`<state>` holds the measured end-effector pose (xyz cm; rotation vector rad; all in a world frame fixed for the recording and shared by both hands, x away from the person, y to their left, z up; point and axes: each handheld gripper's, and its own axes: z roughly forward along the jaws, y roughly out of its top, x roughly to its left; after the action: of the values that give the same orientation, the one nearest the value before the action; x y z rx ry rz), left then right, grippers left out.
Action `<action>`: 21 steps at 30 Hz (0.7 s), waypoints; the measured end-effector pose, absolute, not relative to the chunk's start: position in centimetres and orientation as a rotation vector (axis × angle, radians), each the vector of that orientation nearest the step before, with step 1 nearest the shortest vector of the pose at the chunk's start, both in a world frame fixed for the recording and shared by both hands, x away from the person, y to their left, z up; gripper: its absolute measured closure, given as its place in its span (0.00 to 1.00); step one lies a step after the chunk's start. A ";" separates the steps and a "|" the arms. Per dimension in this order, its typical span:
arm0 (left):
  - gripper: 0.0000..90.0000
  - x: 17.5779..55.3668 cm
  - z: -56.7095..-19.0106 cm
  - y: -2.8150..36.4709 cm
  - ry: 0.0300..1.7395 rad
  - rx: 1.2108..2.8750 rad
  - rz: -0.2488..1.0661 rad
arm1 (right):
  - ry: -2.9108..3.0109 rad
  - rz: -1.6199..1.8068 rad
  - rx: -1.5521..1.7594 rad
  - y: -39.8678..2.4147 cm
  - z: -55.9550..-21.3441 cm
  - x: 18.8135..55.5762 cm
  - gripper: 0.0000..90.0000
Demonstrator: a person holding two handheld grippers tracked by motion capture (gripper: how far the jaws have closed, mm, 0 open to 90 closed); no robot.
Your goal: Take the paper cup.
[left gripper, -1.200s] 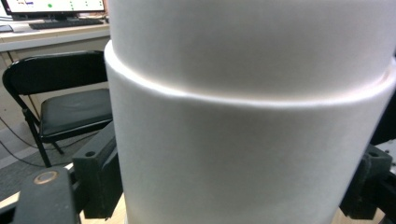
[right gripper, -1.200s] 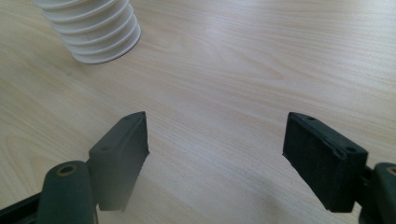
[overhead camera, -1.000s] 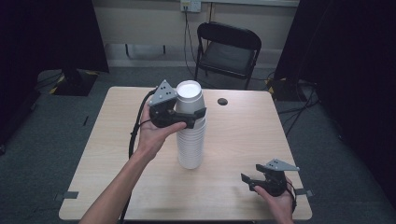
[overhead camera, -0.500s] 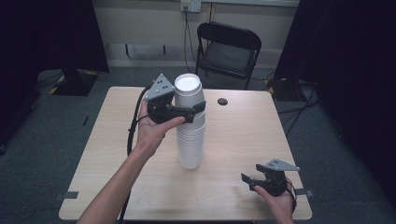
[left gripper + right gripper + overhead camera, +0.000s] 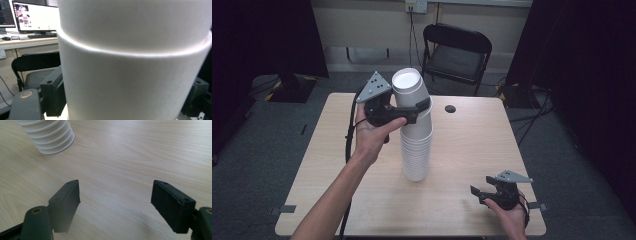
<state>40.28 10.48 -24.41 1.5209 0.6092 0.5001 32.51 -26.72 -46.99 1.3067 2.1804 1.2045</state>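
A tall stack of upside-down white paper cups stands at the middle of the wooden table. My left gripper is shut on the top cup, which is raised and tilted to the left, its lower part still over the stack. In the left gripper view the cup's white wall sits between the jaws. My right gripper rests open near the table's front right corner. In the right gripper view nothing lies between the right gripper's jaws, and the stack's base is ahead to the left.
A small dark disc lies on the table behind the stack. A black folding chair stands past the far edge. A desk with a lit monitor appears in the left gripper view.
My left gripper has lifted the top cup higher and tipped it left, drawing it up off the stack. The right gripper has stayed in place.
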 end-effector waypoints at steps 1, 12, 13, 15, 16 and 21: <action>0.17 40.2 -24.3 10.5 0.604 1.515 0.499 | 2.182 1.204 1.311 -26.7 -47.0 32.5 0.25; 0.17 39.4 -22.4 11.0 0.567 1.488 0.527 | 2.182 1.207 1.308 -26.6 -47.0 32.5 0.25; 0.17 39.3 -22.2 11.1 0.567 1.476 0.533 | 2.182 1.207 1.309 -26.6 -47.0 32.6 0.25; 0.17 39.1 -21.7 11.6 0.562 1.456 0.520 | 2.181 1.209 1.305 -26.6 -47.0 32.6 0.25; 0.17 39.1 -21.6 11.8 0.560 1.456 0.514 | 2.181 1.211 1.307 -26.6 -47.0 32.5 0.25; 0.17 38.8 -21.2 12.8 0.571 1.456 0.523 | 2.185 1.209 1.303 -26.5 -47.0 32.5 0.25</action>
<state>38.83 12.76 -21.21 1.4558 0.5710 0.5226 32.49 -26.52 -46.98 1.3033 2.1848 1.2089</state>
